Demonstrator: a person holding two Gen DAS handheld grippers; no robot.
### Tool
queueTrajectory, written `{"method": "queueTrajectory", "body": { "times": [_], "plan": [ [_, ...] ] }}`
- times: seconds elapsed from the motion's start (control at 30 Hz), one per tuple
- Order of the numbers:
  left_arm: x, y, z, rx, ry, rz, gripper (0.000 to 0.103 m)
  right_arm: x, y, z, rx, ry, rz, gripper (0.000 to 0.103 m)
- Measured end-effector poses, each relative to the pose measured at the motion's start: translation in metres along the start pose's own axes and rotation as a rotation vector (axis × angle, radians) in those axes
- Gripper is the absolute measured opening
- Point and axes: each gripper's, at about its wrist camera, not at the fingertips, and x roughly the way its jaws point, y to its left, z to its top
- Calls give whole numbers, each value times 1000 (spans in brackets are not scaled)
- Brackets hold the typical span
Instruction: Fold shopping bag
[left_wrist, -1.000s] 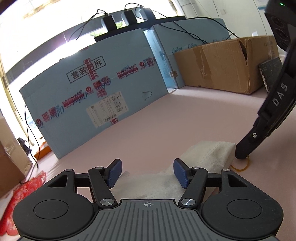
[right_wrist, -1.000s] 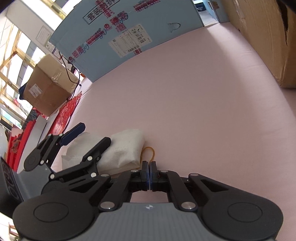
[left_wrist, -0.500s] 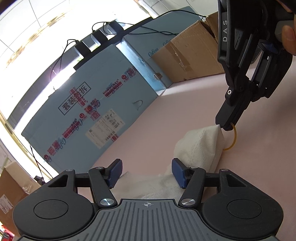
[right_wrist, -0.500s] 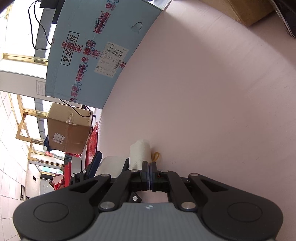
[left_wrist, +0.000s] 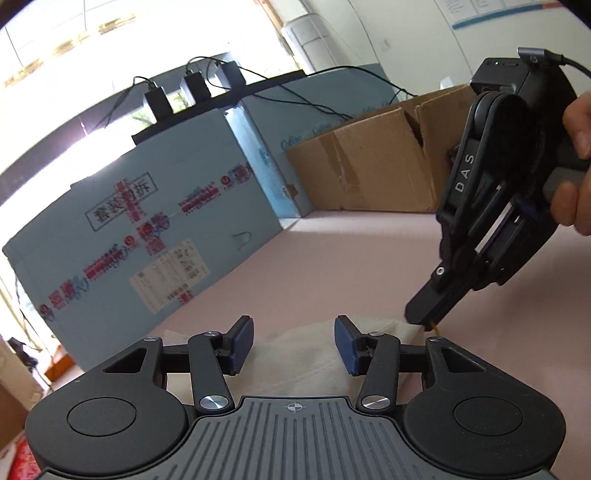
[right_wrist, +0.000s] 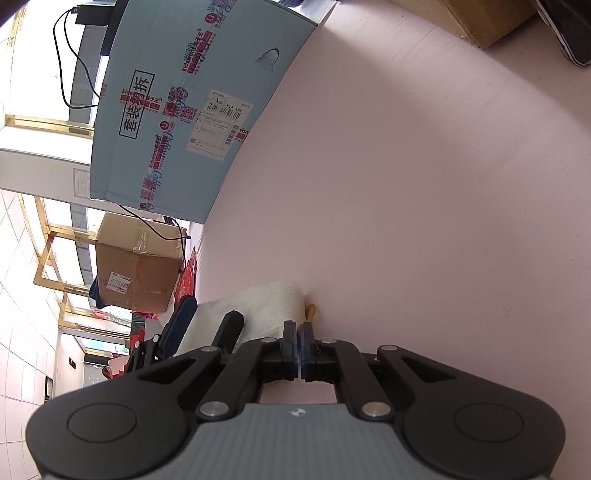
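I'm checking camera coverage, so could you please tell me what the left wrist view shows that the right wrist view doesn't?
Only the left wrist view shows the hand holding the right gripper from outside, and the left gripper, its jaws closing over the bag.

Only the right wrist view shows the right gripper's blue pads pressed together.

Both show the white shopping bag, yellow loop, pink table and blue carton.

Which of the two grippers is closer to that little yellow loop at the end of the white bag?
The right gripper, shut at the yellow loop. The left gripper, jaws closing, sits farther back over the folded white fabric bag.
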Motion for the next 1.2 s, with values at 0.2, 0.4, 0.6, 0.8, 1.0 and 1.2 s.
{"method": "queueTrajectory", "body": {
  "times": [0.2,0.4,0.6,0.8,1.0,1.2],
  "plan": [
    [4,-8,-4,13,13,-7,43,-2,2,-1,-3,1,29,2],
    [4,-7,-6,-5,18,-16,43,11,17,8,-57,-1,26,1],
    [6,-4,-8,-29,23,-23,43,29,21,15,-9,-37,6,1],
    [6,-2,-8,-37,26,-26,43,45,20,20,45,-44,-19,1],
    [6,-4,-8,-25,24,-17,43,55,19,35,29,-34,-75,1],
    [4,-12,-7,21,18,14,43,73,41,50,-121,99,-115,5]
  ]
}}
